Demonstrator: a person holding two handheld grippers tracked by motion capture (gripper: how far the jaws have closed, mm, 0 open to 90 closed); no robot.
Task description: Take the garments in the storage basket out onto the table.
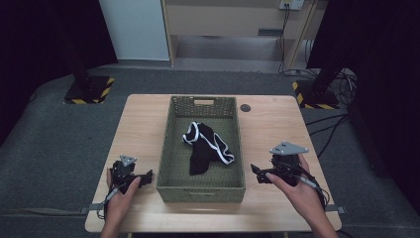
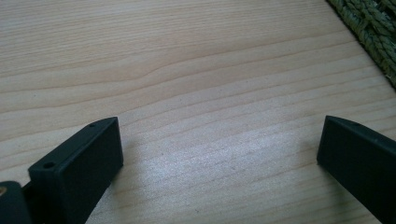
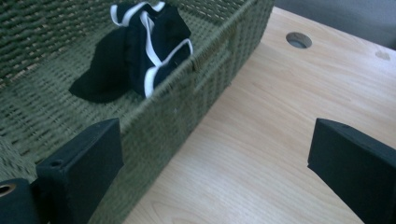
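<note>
**Two open tongs rest either side of a woven basket holding a black garment**

The left tongs (image 1: 146,177) lie low on the wooden surface (image 1: 277,129), held in the person's left hand (image 1: 120,194) at about 8 o'clock from the basket. Their jaws stand wide apart with nothing between them; in the left gripper view the left tongs (image 2: 219,149) frame bare pale wood grain, and a corner of the green woven basket (image 2: 373,32) shows at 2 o'clock.

The right tongs (image 1: 255,174) sit at about 4 o'clock from the basket, held in the person's right hand (image 1: 297,191), with a grey three-cornered plate on top. Their jaws are also spread wide and hold nothing. In the right gripper view the right tongs (image 3: 215,154) straddle the basket's near wall, one jaw in front of the weave, the other over the wood.

The olive-green rectangular woven basket (image 1: 166,148) stands at the middle of the surface, between the two tongs and just beside each. Inside it lies a crumpled black garment with white trim (image 1: 205,146), resting on the basket floor, touched by neither tongs. In the right gripper view the garment (image 3: 140,51) lies at 11 o'clock, against the basket wall (image 3: 205,84).

A small round hole (image 1: 245,107) marks the surface at 1 o'clock from the basket.
</note>
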